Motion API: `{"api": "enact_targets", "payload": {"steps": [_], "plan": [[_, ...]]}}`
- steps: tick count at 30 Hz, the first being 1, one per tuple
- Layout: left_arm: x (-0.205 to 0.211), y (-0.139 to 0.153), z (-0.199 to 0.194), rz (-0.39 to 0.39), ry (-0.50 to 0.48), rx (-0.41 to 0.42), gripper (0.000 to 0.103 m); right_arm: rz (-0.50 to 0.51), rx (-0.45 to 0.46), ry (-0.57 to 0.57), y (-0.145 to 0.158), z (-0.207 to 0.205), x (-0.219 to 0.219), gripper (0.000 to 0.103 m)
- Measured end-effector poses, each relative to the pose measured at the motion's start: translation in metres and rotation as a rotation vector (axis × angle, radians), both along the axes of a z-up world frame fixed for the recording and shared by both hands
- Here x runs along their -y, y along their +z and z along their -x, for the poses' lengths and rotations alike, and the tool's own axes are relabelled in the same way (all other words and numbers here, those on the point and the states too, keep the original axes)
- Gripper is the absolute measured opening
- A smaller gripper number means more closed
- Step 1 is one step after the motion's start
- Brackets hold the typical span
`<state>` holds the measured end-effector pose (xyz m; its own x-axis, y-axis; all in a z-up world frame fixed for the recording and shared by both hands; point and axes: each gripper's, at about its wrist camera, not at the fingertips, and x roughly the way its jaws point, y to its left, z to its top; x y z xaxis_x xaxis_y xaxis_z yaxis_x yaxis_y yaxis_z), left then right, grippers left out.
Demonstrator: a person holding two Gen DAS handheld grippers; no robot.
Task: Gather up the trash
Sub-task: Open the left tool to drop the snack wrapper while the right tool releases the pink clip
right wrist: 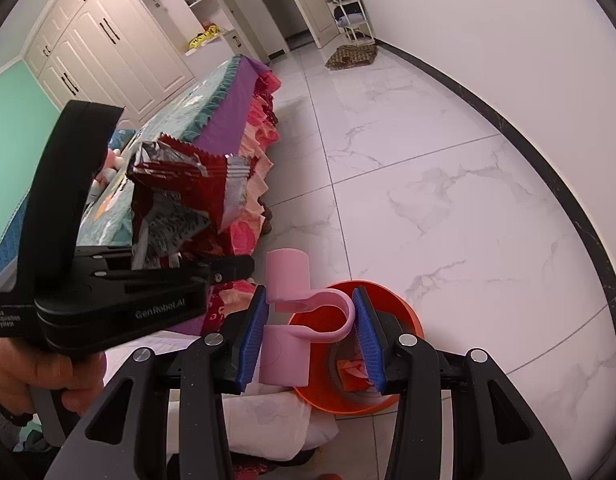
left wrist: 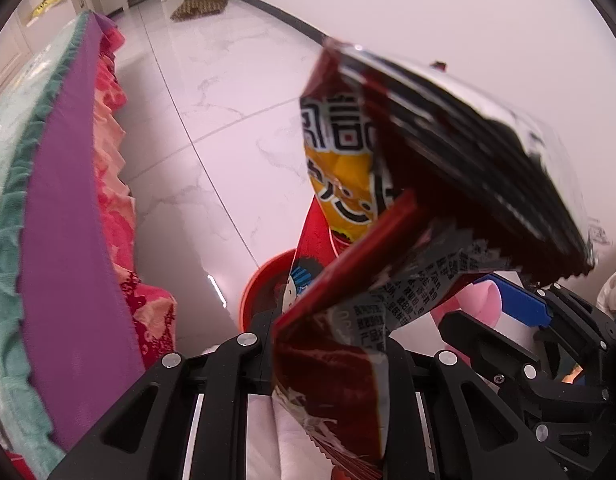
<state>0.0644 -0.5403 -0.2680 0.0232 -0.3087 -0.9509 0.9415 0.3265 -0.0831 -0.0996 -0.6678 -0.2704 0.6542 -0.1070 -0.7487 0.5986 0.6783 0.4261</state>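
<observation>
On my left wrist view, the left gripper [left wrist: 328, 360] is clenched on a crumpled red snack wrapper [left wrist: 388, 184], which rises from between the fingers and fills the middle of the picture, its silver inside showing at the top. Below and behind it I see part of the orange bin [left wrist: 264, 284] on the white tiled floor [left wrist: 212, 128], and the bed [left wrist: 68, 208] with its purple and teal cover along the left. My right gripper [left wrist: 520, 312] shows at the lower right with something pink in it.

On my right wrist view, the right gripper [right wrist: 308, 328] grasps a pink plastic clip-like piece [right wrist: 288, 320] between its blue pads [right wrist: 252, 340], directly above the orange bin [right wrist: 392, 300], which already has scraps inside. At the left a hand [right wrist: 36, 372] holds the left gripper [right wrist: 232, 266], the wrapper [right wrist: 180, 192] pinched in it, beside the bed [right wrist: 228, 92]
</observation>
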Motion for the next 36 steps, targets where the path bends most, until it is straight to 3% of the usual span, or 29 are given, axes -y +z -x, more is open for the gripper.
{"api": "enact_targets", "payload": {"steps": [13,18,20,21,28,30,36], "plan": [[0.020,-0.049,-0.011,-0.099,-0.002,-0.065,0.019,-0.048,-0.094,-0.044,-0.048,-0.011,0.009,0.043],[0.021,-0.054,-0.004,-0.112,-0.008,-0.071,0.033,-0.057,-0.117,-0.045,-0.060,-0.015,0.010,0.043],[0.021,-0.054,-0.003,-0.111,-0.003,-0.071,0.047,-0.059,-0.127,-0.046,-0.063,-0.017,0.011,0.043],[0.020,-0.054,-0.003,-0.107,-0.001,-0.068,0.049,-0.064,-0.130,-0.047,-0.065,-0.018,0.011,0.043],[0.013,-0.055,-0.014,-0.117,0.032,-0.056,0.049,-0.082,-0.151,-0.040,-0.078,-0.034,0.010,0.045],[0.010,-0.055,-0.017,-0.125,0.043,-0.052,0.049,-0.093,-0.158,-0.047,-0.083,-0.038,0.010,0.050],[0.001,-0.048,-0.023,-0.116,0.068,-0.046,0.049,-0.075,-0.145,-0.050,-0.072,-0.038,0.004,0.052]]}}
